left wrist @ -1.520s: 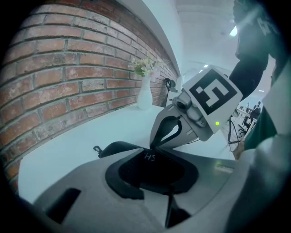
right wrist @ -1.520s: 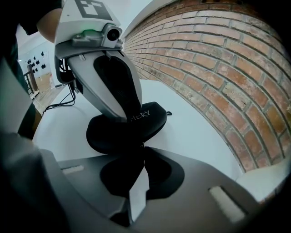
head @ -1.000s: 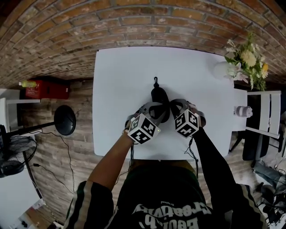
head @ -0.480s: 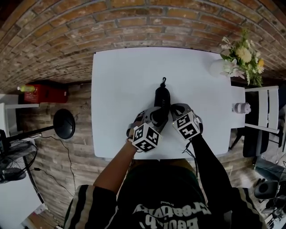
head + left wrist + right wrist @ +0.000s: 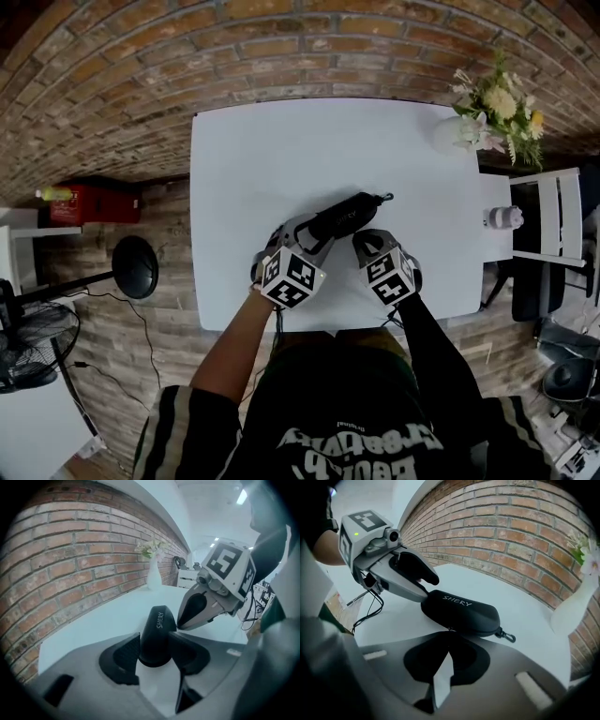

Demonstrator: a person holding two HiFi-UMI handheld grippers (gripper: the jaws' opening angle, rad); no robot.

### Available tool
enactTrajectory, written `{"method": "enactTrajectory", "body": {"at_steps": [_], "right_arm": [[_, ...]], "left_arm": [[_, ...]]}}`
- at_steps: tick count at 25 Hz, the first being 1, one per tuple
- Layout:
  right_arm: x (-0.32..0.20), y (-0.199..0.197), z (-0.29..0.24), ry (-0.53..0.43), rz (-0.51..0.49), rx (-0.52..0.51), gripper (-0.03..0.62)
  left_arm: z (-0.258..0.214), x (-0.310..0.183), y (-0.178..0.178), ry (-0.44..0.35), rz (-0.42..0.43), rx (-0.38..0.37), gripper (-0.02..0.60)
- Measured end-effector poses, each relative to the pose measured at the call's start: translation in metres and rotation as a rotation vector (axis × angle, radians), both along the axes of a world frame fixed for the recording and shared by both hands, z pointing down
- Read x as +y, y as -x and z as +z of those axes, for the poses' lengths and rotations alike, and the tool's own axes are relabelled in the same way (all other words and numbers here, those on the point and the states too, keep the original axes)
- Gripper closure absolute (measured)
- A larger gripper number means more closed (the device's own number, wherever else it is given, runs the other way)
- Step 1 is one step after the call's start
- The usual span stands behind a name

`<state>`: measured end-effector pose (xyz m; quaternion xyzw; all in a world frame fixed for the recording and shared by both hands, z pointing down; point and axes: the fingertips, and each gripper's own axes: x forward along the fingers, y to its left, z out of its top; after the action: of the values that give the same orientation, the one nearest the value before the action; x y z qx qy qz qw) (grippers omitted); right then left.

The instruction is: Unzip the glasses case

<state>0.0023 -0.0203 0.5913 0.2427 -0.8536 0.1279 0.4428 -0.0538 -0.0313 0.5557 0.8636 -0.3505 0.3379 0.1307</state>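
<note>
The black glasses case [image 5: 345,214] lies zipped shut on the white table [image 5: 272,150], slanting up to the right, with its clip [image 5: 384,197] at the far end. My left gripper [image 5: 309,232] has just been opening its jaws. They stand wide on either side of the case's near end [image 5: 157,632], which fills the gap closely. My right gripper [image 5: 360,238] is shut, its tips [image 5: 449,637] against the case's long side [image 5: 461,611] at the zipper line. Whether they pinch the zipper pull is hidden. The right gripper [image 5: 180,626] also shows beside the case in the left gripper view.
A white vase of flowers [image 5: 469,131] stands at the table's far right corner. A small jar [image 5: 502,217] sits on a side table to the right. The table's near edge [image 5: 328,328] runs just below both grippers. A brick wall [image 5: 525,531] runs behind the table.
The case has swung clockwise, from pointing straight away to slanting towards the right. Both grippers stayed at its near end and shifted slightly.
</note>
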Motion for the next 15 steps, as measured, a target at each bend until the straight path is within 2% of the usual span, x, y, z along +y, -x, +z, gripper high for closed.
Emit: {"method": "enactTrajectory", "body": {"at_steps": [6,11,15], "right_arm": [[0.02,0.007,0.003,0.009,-0.027,-0.001,0.58],[0.021,0.006,0.006,0.009,-0.015,-0.001,0.58],[0.02,0.006,0.004,-0.002,-0.014,-0.002,0.58]], "left_arm": [[0.002,0.005,0.001,0.017,0.013,-0.003,0.405],[-0.004,0.009,-0.021,0.027,0.085,0.025,0.411],[0.004,0.004,-0.024,0.038,0.082,0.02,0.438]]}}
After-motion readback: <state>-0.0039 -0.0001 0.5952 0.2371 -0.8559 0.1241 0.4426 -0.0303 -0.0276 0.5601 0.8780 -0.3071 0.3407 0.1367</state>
